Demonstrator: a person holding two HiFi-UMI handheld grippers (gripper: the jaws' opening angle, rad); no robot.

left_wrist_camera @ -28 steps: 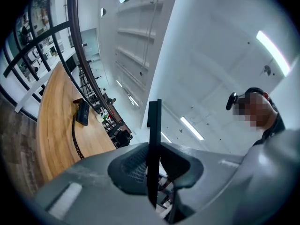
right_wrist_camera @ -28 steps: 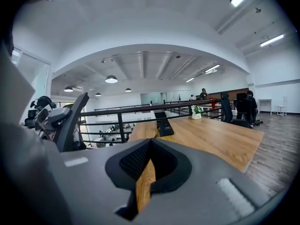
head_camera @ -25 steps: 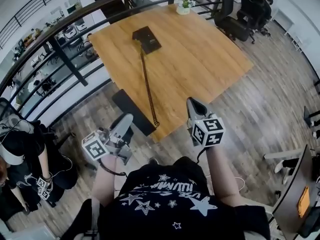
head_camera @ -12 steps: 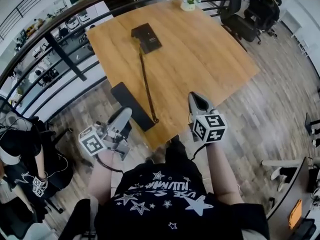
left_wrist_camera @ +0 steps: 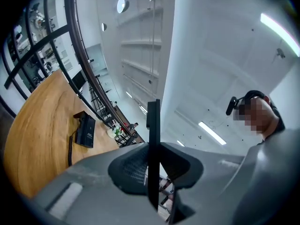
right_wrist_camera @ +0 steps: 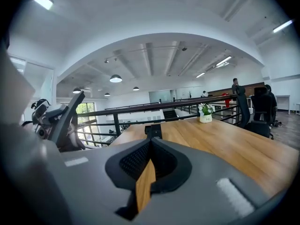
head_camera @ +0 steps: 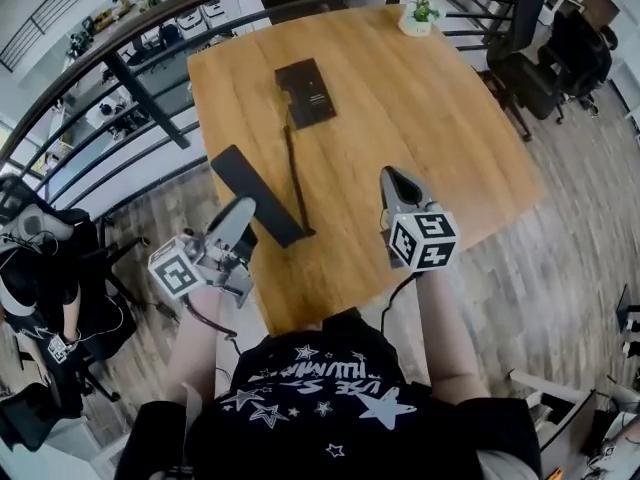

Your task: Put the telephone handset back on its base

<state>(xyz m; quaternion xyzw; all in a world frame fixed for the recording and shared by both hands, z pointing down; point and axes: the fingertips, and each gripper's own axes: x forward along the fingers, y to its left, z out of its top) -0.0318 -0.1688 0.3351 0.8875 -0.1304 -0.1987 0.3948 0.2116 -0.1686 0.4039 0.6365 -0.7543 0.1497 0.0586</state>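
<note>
The black telephone base (head_camera: 308, 93) lies at the far side of the wooden table (head_camera: 430, 138); it also shows small in the left gripper view (left_wrist_camera: 86, 131). Its coiled cord (head_camera: 292, 163) runs toward me to the flat black handset (head_camera: 262, 200). My left gripper (head_camera: 240, 216) is shut on that handset over the table's near left edge. In the left gripper view the handset (left_wrist_camera: 153, 125) stands edge-on as a thin bar between the jaws. My right gripper (head_camera: 394, 182) is shut and empty, above the table's near part. Along its jaws, the base (right_wrist_camera: 153, 131) lies straight ahead.
A small potted plant (head_camera: 418, 15) stands at the table's far right corner. A dark metal railing (head_camera: 150, 108) runs behind and left of the table. Black office chairs (head_camera: 560, 53) stand at the right. A person (head_camera: 40, 298) is at the far left, lower down.
The table and the phone base have come nearer in the head view. Both grippers now reach over the table's near edge, the left one still carrying the handset.
</note>
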